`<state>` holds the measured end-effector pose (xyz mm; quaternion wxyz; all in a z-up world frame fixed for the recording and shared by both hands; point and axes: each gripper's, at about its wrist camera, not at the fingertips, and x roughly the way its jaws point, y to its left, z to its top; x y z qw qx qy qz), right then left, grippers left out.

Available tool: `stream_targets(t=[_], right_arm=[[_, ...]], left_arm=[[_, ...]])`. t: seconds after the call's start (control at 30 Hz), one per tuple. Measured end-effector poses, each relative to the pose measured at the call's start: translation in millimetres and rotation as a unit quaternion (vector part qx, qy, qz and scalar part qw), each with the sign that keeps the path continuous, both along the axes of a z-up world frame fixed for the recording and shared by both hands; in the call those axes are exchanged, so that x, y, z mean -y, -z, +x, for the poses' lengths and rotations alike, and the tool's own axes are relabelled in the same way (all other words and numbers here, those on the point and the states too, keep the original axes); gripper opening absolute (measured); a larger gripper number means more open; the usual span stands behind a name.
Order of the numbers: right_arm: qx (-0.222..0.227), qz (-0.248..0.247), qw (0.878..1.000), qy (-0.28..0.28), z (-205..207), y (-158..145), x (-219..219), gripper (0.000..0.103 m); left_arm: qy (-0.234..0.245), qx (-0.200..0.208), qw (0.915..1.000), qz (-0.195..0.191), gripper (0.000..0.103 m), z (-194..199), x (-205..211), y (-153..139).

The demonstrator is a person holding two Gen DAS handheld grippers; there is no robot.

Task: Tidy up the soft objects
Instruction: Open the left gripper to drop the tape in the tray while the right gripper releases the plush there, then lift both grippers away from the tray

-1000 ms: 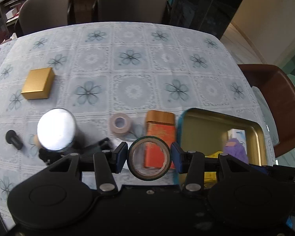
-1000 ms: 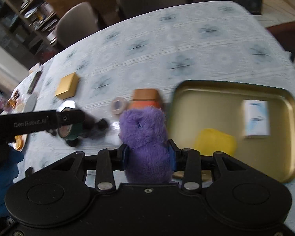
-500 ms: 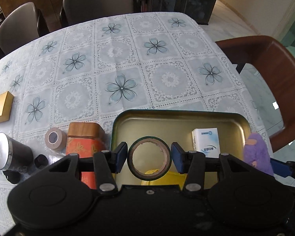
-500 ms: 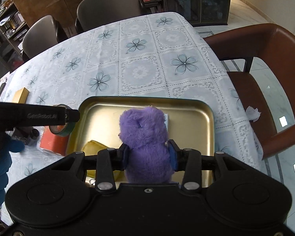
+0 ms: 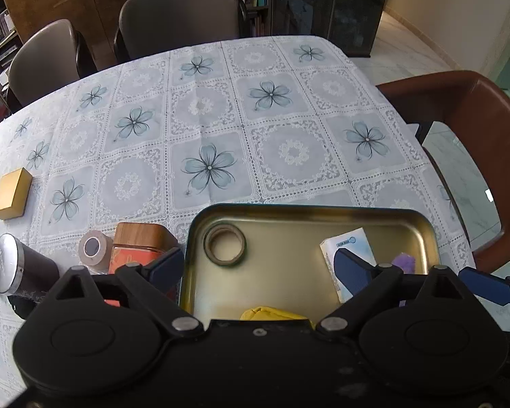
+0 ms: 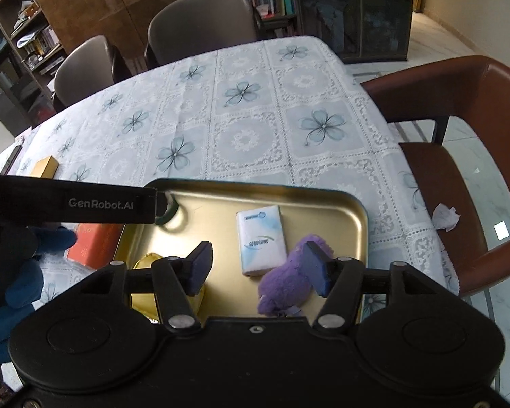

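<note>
- Now both sets of jaws have just been opening: the left gripper (image 5: 258,267) stands spread wide with nothing between.
- Right gripper (image 6: 256,267) is released; the purple plush (image 6: 285,287) lies against its right pad.
- Tape roll (image 5: 224,243), tissue pack (image 6: 261,239) and plush lie in the gold tray (image 5: 289,209) on the bench.

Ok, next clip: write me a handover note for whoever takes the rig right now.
Left claw: open, its jaws have just been opening; the tape roll now lies flat in the tray's far left corner, free of the pads.
Right claw: open, its jaws have just been opening; the purple plush lies in the tray on its right side, against the right pad, not gripped.
Also in the tray: tissue pack, yellow item.
Left on the table beside the tray: beige roll, orange tin, black cup, gold box. Judge which count as soft, then lift both claws clear.
</note>
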<state>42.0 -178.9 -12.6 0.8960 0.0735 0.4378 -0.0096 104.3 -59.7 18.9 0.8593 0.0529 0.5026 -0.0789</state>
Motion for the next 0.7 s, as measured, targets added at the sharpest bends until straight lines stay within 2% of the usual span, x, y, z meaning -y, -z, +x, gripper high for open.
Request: stream_targets(t=[0.2,0.3,0.4,0.53,0.7], right_arm=[[0.034,0.033,0.998,0.047,-8,-6,2,0.057],[0.027,0.030,0.999,0.036,-6,-8,-4,0.058],[0.040,0.005,0.999,0.020,-8,-10,-18,0.058],[0.052,-0.023,0.998,-0.001,-9,-14,-40,0.058],[0.062,-0.042,0.997,-0.016,-7,-17,-76,0.058]], left_arm=[[-0.010,0.027,0.9996,-0.005,0.099,-11,-9,-13],[-0.011,0.020,0.9991,-0.036,0.099,-16,-19,-17],[-0.021,0.020,0.9968,-0.074,0.100,-22,-34,-21],[-0.039,0.059,0.9935,-0.088,0.102,-33,-56,-31],[-0.071,0.112,0.9876,-0.083,0.103,-45,-96,-46]])
